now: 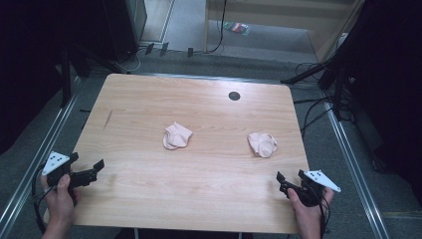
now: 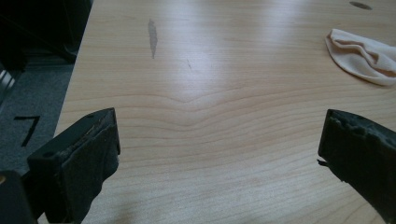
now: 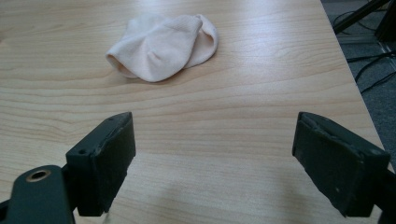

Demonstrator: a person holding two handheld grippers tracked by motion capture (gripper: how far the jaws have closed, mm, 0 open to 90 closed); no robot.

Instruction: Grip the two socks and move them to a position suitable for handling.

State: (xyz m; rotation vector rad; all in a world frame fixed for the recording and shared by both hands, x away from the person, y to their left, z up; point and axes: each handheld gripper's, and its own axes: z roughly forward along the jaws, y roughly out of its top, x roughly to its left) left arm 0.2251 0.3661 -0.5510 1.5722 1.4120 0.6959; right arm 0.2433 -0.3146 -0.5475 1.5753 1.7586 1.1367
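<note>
My left claw (image 1: 94, 169) sits at the near left corner of the tabletop (image 1: 199, 184), its jaws spread wide with only bare wood between them. In my left gripper view, the same claw (image 2: 219, 149) looks out over the grain. Ahead of it and off to its right lies one pale pink sock (image 2: 362, 53), crumpled and well apart from the jaws. A dark streak (image 2: 152, 37) marks the wood ahead of it and to its left.

My right claw (image 1: 288, 180) rests at the near right corner, jaws also wide open and gripping nothing. From the right gripper view, that claw (image 3: 212, 154) faces the second pale pink sock (image 3: 163, 44), which lies ahead and slightly to its left, bunched into a rounded heap (its open cuff end turned toward the right).

From the high view, the left sock (image 1: 176, 136) lies near the middle of the tabletop, well beyond my left claw and off to its right. The other sock (image 1: 262, 144) lies just ahead of my right claw. The two socks are well apart. Farther out still, a small dark round hole (image 1: 234, 96) sits near the far edge.
</note>
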